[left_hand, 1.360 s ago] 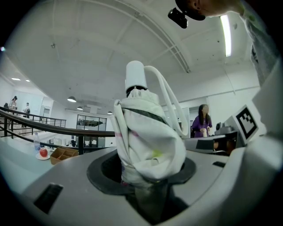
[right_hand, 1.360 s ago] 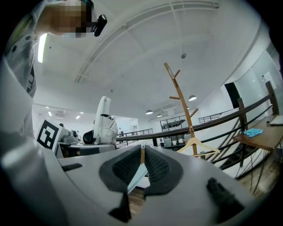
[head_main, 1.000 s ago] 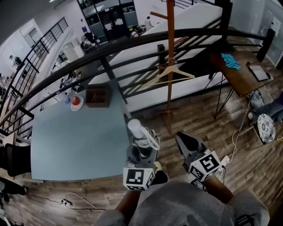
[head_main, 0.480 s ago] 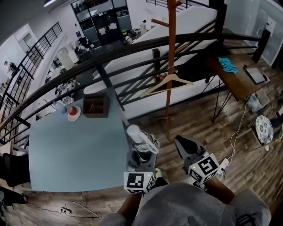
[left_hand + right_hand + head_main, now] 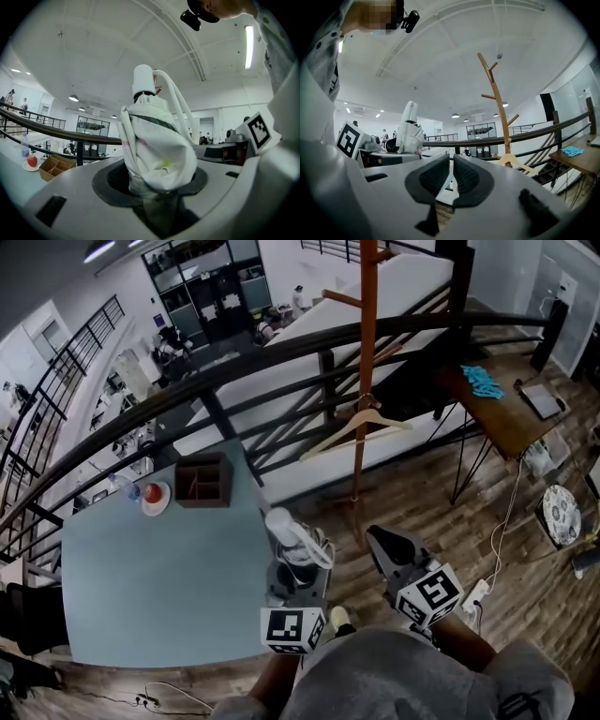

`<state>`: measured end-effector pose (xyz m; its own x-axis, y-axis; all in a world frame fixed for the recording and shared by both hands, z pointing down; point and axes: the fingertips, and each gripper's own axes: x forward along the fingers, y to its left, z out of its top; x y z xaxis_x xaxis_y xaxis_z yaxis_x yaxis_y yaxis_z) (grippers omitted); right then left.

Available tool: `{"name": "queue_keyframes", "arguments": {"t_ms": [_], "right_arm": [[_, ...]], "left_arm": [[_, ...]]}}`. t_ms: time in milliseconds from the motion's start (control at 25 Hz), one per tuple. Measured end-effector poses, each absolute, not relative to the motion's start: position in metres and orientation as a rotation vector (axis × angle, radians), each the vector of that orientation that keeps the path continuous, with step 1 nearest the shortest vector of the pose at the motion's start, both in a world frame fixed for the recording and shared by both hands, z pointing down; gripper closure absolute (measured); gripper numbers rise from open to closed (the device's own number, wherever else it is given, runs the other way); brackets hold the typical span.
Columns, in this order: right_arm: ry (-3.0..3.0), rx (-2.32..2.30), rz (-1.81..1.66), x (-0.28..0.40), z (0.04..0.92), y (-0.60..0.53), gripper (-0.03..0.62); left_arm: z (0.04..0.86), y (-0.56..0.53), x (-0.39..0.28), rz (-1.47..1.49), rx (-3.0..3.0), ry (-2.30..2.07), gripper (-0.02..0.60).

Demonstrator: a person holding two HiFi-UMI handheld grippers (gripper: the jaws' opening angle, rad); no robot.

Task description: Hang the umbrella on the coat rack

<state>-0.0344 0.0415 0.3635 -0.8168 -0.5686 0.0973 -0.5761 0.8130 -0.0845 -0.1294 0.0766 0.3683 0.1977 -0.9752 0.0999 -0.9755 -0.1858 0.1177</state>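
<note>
Currently, folded white fabric umbrella (image 5: pixel 154 145) is clamped upright in left gripper (image 5: pixel 157 201). Jaws of right gripper (image 5: pixel 451 180) are pressed together, empty.

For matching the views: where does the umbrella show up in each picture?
Head view: umbrella low centre, held in the left tool.
Left gripper view: umbrella fills the middle, between the jaws.
Right gripper view: umbrella small, left of centre.
Shared landmark: the dark railing, beyond the umbrella in all three.
</note>
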Motion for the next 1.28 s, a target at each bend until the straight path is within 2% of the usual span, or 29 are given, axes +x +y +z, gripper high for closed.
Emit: {"name": "queue_keyframes", "arguments": {"t_ms": [600, 1280], "right_arm": [[-2.929, 0.929, 0.142, -0.078, 0.365, 0.02, 0.554], [-2.914, 0.975, 0.117, -0.08, 0.359, 0.012, 0.554]], "left_arm": [[0.371, 0.048, -0.171, -0.014, 2.308, -1.889, 0.354], [0.37, 0.043, -0.18, -0.024, 2.308, -1.893, 0.354]]}}
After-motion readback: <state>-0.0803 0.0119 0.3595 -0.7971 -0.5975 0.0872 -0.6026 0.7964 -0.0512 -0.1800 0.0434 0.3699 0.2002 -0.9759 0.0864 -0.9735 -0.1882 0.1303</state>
